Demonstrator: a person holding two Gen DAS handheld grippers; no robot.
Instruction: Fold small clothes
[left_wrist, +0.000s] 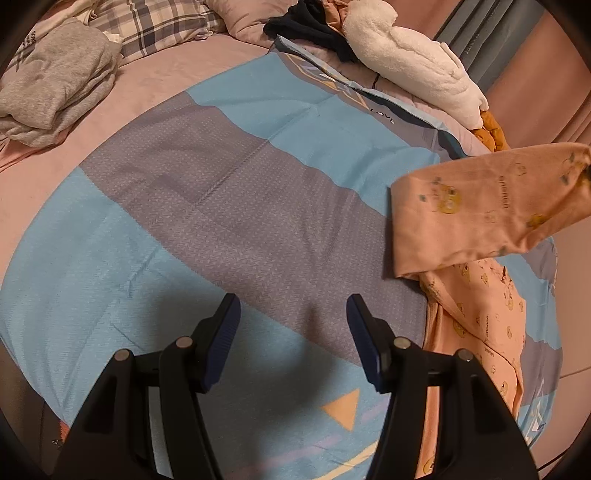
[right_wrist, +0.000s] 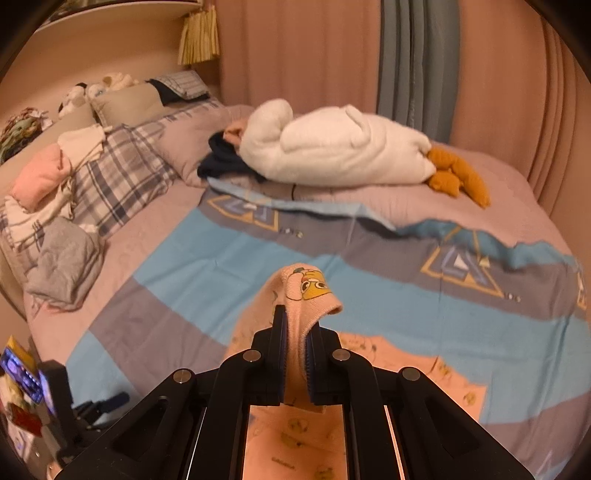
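Observation:
A small pink garment with yellow bear prints (left_wrist: 480, 317) lies on the blue and grey sheet (left_wrist: 221, 206) at the right. One part of the pink garment (left_wrist: 491, 206) is lifted off the bed, stretching up to the right edge. My left gripper (left_wrist: 293, 306) hovers open over bare sheet, to the left of the garment, with nothing between its fingers. In the right wrist view my right gripper (right_wrist: 295, 321) is shut on a cuff end of the pink garment (right_wrist: 306, 291), which sticks up between the pads; the rest of it hangs down below onto the sheet (right_wrist: 258, 243).
A folded grey garment (left_wrist: 51, 85) lies at the far left beside a plaid pillow (left_wrist: 162, 26). A white plush toy (left_wrist: 413, 59) with orange feet and dark clothing (left_wrist: 310, 26) lie at the far side. Curtains (right_wrist: 417, 59) hang behind the bed.

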